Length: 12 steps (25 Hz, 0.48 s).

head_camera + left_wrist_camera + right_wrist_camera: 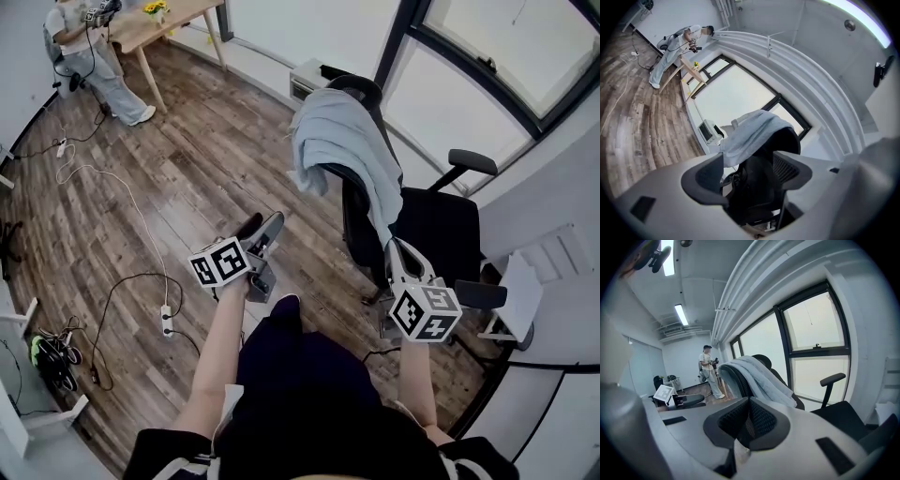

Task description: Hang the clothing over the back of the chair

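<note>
A pale blue-grey piece of clothing [342, 141] lies draped over the back of a black office chair [441, 225], one long end hanging down the seat side. My right gripper [399, 249] sits at that hanging end, its pads together on a pale strip of the cloth [740, 452]. In the right gripper view the draped clothing [761, 378] covers the chair back ahead. My left gripper [262, 232] hovers over the floor left of the chair, jaws wide apart with nothing between them. In the left gripper view, the left gripper [750, 176] frames the chair [761, 187] and clothing [752, 133].
A person [89, 56] stands at a wooden desk [155, 28] far back left. Cables and a power strip [167, 321] trail over the wood floor. A white unit [305, 80] sits under the curved window. White sheets [520, 291] lie right of the chair's armrest [473, 161].
</note>
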### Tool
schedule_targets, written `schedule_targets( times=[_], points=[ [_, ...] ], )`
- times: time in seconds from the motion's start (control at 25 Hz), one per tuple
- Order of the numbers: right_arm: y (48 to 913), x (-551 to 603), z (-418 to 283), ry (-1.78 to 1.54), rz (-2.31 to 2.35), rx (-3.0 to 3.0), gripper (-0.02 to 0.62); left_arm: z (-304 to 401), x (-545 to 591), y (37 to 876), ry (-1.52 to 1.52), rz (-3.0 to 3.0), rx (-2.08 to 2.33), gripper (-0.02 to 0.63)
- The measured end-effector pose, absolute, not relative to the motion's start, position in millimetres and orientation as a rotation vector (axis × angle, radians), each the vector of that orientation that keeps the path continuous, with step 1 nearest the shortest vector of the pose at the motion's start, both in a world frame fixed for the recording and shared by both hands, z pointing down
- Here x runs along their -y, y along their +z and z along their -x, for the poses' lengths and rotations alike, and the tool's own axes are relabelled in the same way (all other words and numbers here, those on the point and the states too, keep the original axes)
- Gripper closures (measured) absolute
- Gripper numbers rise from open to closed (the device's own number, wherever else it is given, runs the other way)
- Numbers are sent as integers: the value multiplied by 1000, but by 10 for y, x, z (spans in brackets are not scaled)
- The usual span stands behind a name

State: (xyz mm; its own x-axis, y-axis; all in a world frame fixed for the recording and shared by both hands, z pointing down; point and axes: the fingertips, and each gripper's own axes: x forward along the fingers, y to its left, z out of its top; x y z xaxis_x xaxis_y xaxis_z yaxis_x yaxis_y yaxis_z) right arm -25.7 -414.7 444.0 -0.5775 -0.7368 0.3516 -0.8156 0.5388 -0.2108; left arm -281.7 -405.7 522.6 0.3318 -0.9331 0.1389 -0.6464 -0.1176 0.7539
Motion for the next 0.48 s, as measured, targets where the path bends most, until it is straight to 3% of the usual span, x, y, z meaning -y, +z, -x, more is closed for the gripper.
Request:
schedule_targets(
  times=[0.48],
  points=[
    [4469,3576,77,525,-1265,2597,565,2330,3449,4804,-157,-2137,1538,287]
  ],
)
